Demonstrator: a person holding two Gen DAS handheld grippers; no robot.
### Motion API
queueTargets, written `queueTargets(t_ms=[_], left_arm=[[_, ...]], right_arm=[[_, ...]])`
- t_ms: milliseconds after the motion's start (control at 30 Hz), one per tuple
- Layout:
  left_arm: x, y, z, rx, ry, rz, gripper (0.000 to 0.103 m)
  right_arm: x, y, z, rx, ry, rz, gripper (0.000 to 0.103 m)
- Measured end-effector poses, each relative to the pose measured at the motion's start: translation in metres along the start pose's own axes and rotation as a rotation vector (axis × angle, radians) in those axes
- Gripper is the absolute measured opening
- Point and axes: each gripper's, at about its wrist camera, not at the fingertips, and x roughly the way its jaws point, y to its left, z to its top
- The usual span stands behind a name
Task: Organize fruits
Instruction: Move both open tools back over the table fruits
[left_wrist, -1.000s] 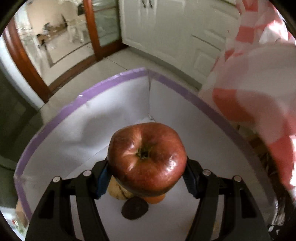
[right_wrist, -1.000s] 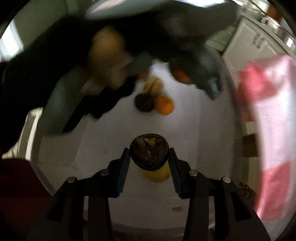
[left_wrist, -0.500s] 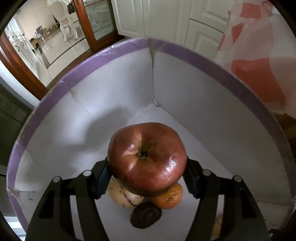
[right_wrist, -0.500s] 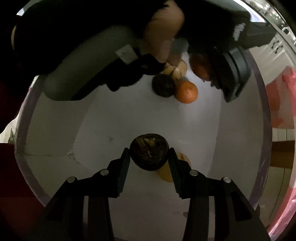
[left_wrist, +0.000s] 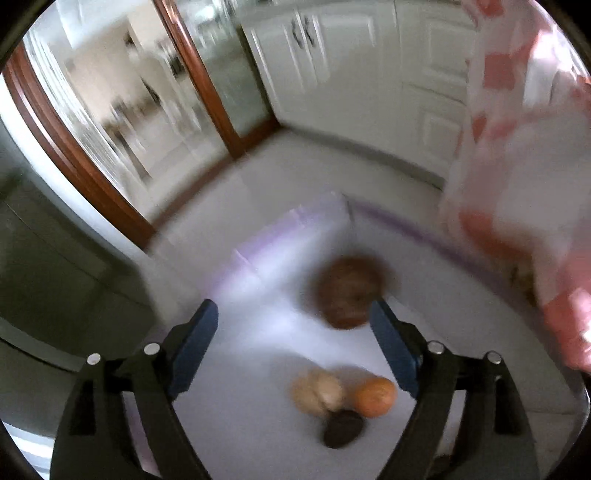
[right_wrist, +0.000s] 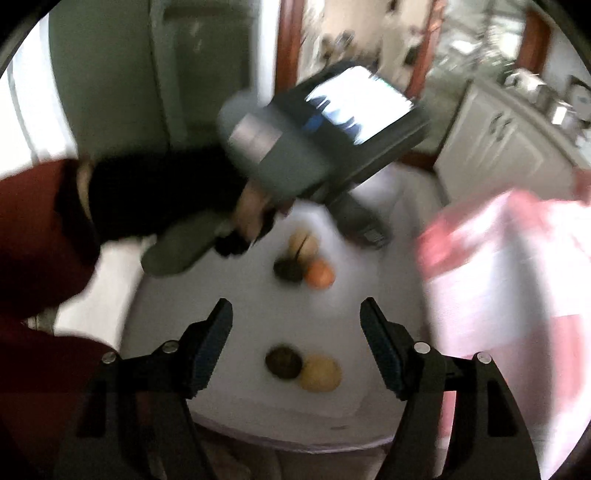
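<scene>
Jaws are seen spread wide on the left gripper (left_wrist: 291, 328), its blue-padded fingers (left_wrist: 195, 343) holding nothing; the round red apple (left_wrist: 349, 291) is seen beyond the fingertips, close to the right finger, lying free on the floor of the white box with purple-taped rim (left_wrist: 424, 230). Whether the apple touches that finger cannot be told, since the left wrist view is heavily blurred. Nearer the camera, between the fingers, a cluster of three fruits is found — a pale tan, ribbed fruit (left_wrist: 317, 393), a small orange fruit (left_wrist: 375, 397) just beside it, and a dark, nearly black round fruit (left_wrist: 341, 430) touching both from below. The right gripper (right_wrist: 295, 328) is likewise held wide open and empty. Between its fingers, on the same white floor, a dark brownish round fruit (right_wrist: 283, 362) is seen resting against a yellow round fruit (right_wrist: 319, 373). Farther out in the right wrist view, the three-fruit cluster is visible again, well apart from this pair. Above it the grey body of the left gripper is seen, gripped by a hand (right_wrist: 251, 214) emerging from a black sleeve. A pink-and-white checked cloth (right_wrist: 509, 280) is shown at the right side of both views, and white cabinets (left_wrist: 354, 74) and a wood-framed glass door (left_wrist: 118, 122) are seen beyond the box.
</scene>
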Motion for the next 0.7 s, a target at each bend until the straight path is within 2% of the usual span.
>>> queueTargets(t_ms=[33, 67, 133, 167, 200, 267, 300, 367, 400, 500, 567, 600, 633, 700], left_arm=[[-0.014, 0.004, 0.007, -0.010, -0.045, 0.042, 0.086], [-0.031, 0.009, 0.017, -0.038, -0.099, 0.079, 0.087], [-0.070, 0.018, 0.037, -0.102, -0.218, 0.105, 0.096], [-0.099, 0.019, 0.049, -0.145, -0.306, 0.092, 0.098], [-0.115, 0.013, 0.058, -0.165, -0.351, 0.076, 0.101], [-0.158, 0.001, 0.079, -0.211, -0.462, -0.020, 0.101], [-0.179, -0.014, 0.090, -0.211, -0.503, -0.102, 0.101], [-0.202, -0.047, 0.108, -0.168, -0.529, -0.224, 0.101], [-0.214, -0.076, 0.119, -0.115, -0.529, -0.307, 0.101], [-0.233, -0.162, 0.137, 0.009, -0.504, -0.457, 0.101], [-0.227, -0.210, 0.148, 0.051, -0.492, -0.524, 0.101], [-0.224, -0.246, 0.159, 0.076, -0.466, -0.561, 0.101], [-0.221, -0.276, 0.155, 0.087, -0.435, -0.580, 0.101], [-0.202, -0.327, 0.177, 0.078, -0.353, -0.620, 0.101]], right_arm=[[-0.027, -0.012, 0.004, 0.039, -0.076, -0.037, 0.075], [-0.042, -0.020, 0.005, 0.061, -0.117, -0.062, 0.076], [-0.084, -0.043, 0.003, 0.122, -0.220, -0.136, 0.080], [-0.102, -0.054, -0.002, 0.152, -0.259, -0.176, 0.081], [-0.124, -0.069, -0.011, 0.194, -0.303, -0.235, 0.083], [-0.152, -0.096, -0.030, 0.262, -0.338, -0.317, 0.086], [-0.162, -0.108, -0.039, 0.295, -0.346, -0.351, 0.086], [-0.191, -0.138, -0.065, 0.396, -0.361, -0.445, 0.086], [-0.207, -0.157, -0.083, 0.463, -0.369, -0.498, 0.086], [-0.237, -0.196, -0.129, 0.621, -0.374, -0.602, 0.087], [-0.251, -0.218, -0.156, 0.697, -0.371, -0.651, 0.087], [-0.255, -0.232, -0.171, 0.737, -0.365, -0.674, 0.087], [-0.264, -0.249, -0.187, 0.783, -0.351, -0.693, 0.087], [-0.276, -0.282, -0.218, 0.864, -0.310, -0.734, 0.087]])
